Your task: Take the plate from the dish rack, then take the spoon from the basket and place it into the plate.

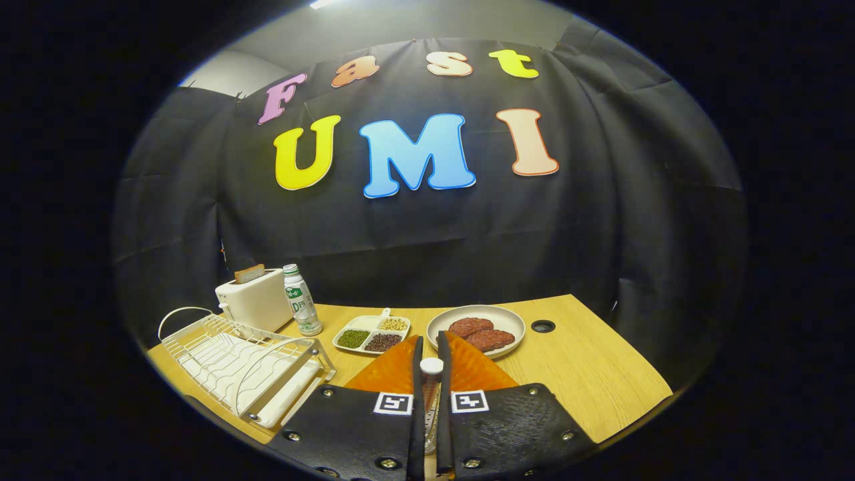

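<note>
1. I judge the plate step done: the dish rack point(244, 367) stands empty off to the left of my gripper point(431, 347), and an orange plate point(394, 371) lies flat on the table point(588, 374) right under the fingers.
2. My fingers are closed on the spoon point(431, 387), both sides pressing its handle, its white end poking up between them.
3. What's left, as I read it: lower the spoon and let go over the orange plate.
</note>
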A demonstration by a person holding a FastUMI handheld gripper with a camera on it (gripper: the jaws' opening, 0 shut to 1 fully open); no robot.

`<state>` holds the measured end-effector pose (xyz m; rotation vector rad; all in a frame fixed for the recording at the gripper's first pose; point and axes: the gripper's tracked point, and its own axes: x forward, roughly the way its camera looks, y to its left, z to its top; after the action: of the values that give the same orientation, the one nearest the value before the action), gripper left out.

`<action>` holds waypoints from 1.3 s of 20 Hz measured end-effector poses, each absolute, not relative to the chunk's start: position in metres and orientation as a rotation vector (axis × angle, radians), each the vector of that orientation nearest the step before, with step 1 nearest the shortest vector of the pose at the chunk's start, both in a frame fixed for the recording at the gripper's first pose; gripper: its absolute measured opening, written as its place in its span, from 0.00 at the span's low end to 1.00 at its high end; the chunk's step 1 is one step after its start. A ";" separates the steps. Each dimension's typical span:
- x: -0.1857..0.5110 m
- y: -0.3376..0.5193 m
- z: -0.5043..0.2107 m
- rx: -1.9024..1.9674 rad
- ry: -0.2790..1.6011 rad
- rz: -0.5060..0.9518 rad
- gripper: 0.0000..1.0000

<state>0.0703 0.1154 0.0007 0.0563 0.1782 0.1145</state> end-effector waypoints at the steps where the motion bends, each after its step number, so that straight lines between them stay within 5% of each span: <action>1: 0.069 0.116 0.005 0.065 0.179 0.102 0.07; 15: 0.009 0.122 0.112 0.030 0.122 0.071 0.07; 26: -0.048 0.145 0.117 0.000 0.165 0.053 0.07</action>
<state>-0.0481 0.1448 0.1171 0.0003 0.1654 0.0531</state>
